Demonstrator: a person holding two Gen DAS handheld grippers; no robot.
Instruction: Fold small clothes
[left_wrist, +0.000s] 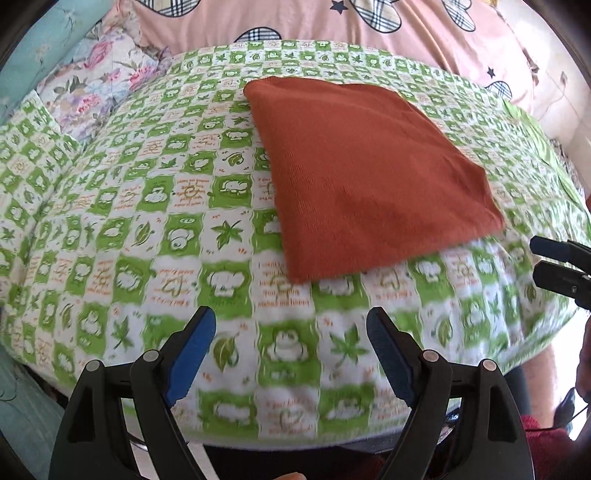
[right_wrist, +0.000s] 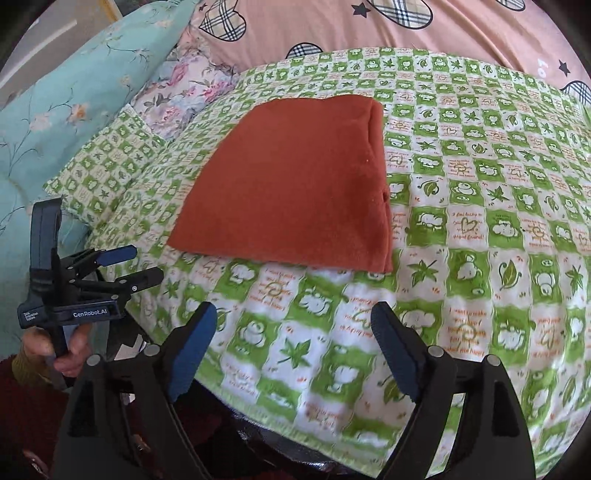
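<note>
A rust-red garment (left_wrist: 362, 173) lies folded flat into a rough rectangle on the green-and-white patterned cloth (left_wrist: 177, 221); it also shows in the right wrist view (right_wrist: 295, 184). My left gripper (left_wrist: 291, 325) is open and empty, held near the front edge, short of the garment. My right gripper (right_wrist: 293, 325) is open and empty, also near the front edge below the garment. The right gripper shows at the right edge of the left wrist view (left_wrist: 535, 258), and the left gripper shows at the left of the right wrist view (right_wrist: 147, 264), held in a hand.
A pink bedcover with plaid hearts (left_wrist: 295, 22) rises behind the cloth. A floral pillow (left_wrist: 99, 77) and a teal pillow (right_wrist: 66, 103) lie at the far left. The cloth's front edge (right_wrist: 295, 428) drops off just ahead of the grippers.
</note>
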